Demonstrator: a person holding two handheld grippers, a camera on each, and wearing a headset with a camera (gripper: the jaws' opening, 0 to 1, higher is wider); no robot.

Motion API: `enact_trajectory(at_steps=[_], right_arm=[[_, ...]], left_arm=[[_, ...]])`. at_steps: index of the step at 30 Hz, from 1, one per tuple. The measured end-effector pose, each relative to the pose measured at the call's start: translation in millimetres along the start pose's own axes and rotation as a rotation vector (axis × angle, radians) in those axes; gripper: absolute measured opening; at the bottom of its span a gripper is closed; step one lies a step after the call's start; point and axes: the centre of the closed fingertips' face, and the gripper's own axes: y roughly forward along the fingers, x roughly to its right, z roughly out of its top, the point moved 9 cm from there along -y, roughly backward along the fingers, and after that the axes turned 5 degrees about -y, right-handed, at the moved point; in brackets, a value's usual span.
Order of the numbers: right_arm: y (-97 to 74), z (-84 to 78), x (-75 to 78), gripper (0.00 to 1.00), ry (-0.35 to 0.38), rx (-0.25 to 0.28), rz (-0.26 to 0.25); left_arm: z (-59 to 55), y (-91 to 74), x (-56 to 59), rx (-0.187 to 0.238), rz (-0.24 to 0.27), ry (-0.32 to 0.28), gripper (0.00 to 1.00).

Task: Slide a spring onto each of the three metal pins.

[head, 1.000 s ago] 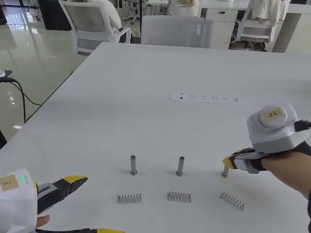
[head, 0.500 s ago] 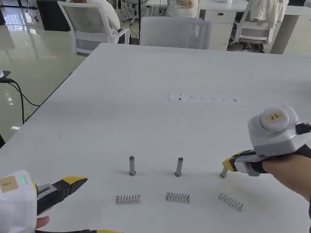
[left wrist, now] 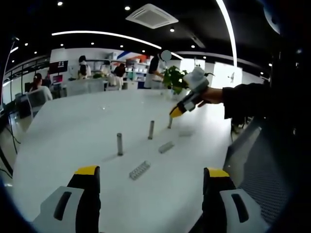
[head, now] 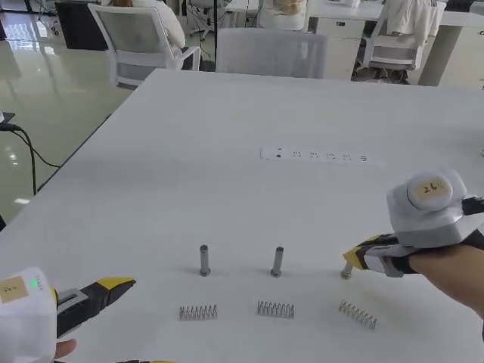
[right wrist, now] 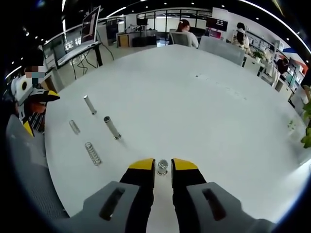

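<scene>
Three pins in a row near the front of the white worktop (head: 227, 113), one spring lying flat in front of each, none on a pin yet. The left pin (head: 204, 259) and mid pin (head: 277, 261) stand upright and bare, w/ the left spring (head: 198, 311) and mid spring (head: 275, 309) just in front, not touching them. The right spring (head: 358, 314) lies at a bit of an angle.

Tricky bit is the right pin (right wrist: 162, 166). In head view the right claw (head: 354, 255) covers most of it and only the base pokes out below the yellow tips. Right gripper view is clearer: claw is narrow w/ the pin top sitting between the tips, but I can't tell if the pads actually pinch it or just sit beside it.

The left claw (left wrist: 151, 172) hovers low at the near-left, jaws wide apart over bare worktop. In head view its lower jaw is cut off by the frame edge. In left gripper view the spring nearest the right claw is too faint to make out properly.

A power strip (head: 316, 156) sits further back, chairs (head: 144, 38) beyond the far edge.
</scene>
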Motion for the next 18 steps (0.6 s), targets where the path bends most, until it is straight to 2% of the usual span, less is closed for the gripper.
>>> enact_trajectory(at_steps=[8, 18], right_arm=[[-9.2, -2.3, 3.0, 0.16, -0.011, 0.022, -0.019], [-23.9, -9.0, -2.3, 0.16, -0.004, 0.03, -0.01]], left_arm=[[0.2, 0.2, 0.0, 0.003, 0.0, -0.001, 0.84], [-0.9, 0.9, -0.9, 0.004, -0.001, -0.004, 0.84]])
